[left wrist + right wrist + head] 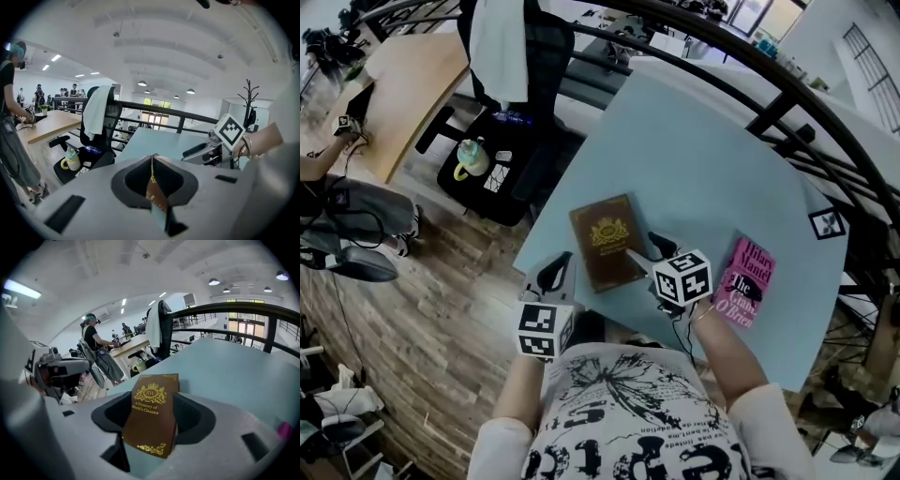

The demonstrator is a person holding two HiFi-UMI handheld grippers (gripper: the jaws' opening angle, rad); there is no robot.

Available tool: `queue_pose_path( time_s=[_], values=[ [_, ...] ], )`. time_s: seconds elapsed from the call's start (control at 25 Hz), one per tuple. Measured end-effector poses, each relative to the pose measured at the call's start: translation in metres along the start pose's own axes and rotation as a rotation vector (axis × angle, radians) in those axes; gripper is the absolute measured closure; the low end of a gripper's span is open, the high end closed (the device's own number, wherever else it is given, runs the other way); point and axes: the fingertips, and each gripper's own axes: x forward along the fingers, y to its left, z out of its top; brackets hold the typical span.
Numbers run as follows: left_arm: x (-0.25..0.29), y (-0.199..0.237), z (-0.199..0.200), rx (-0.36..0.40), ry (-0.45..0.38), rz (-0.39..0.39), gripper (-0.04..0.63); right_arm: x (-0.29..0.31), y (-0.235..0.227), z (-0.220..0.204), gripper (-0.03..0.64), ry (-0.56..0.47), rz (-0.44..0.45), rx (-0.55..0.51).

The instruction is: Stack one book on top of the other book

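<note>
A brown book with gold print lies flat on the light blue table, close to its near-left edge. To its right, near me, lies a pink book. My right gripper reaches over the brown book's right side. In the right gripper view the brown book lies between the parted jaws of the right gripper, and the pads do not press it. My left gripper hangs just left of that book at the table edge, shut. In the left gripper view only a brown sliver shows through the left gripper's slit.
A black office chair draped with a white cloth stands beyond the table's left edge, and a yellow-green mug sits at its base. A black railing curves past the far side. A square marker tag lies on the table at right.
</note>
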Motion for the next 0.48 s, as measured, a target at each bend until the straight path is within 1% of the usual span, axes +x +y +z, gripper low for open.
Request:
queue_pose_path(
  time_s=[0.08,0.16,0.28,0.4,0.48],
  values=[
    [0.004,0.006,-0.007,-0.002,0.018,0.004,0.583,0.017,-0.007,-0.009,0.316,0.049,-0.006,-0.008],
    [0.009,0.013,-0.014,-0.003,0.036,0.01,0.583,0.031,-0.013,-0.018,0.277,0.095,-0.003,-0.002],
    [0.018,0.018,-0.025,-0.012,0.062,0.008,0.583,0.05,-0.023,-0.03,0.248,0.156,0.004,0.031],
    [0.025,0.024,-0.036,-0.022,0.096,0.017,0.583,0.064,-0.029,-0.041,0.244,0.223,0.015,0.055],
    [0.029,0.022,-0.04,-0.042,0.113,0.016,0.583,0.07,-0.032,-0.048,0.275,0.274,0.017,0.048]
  ],
)
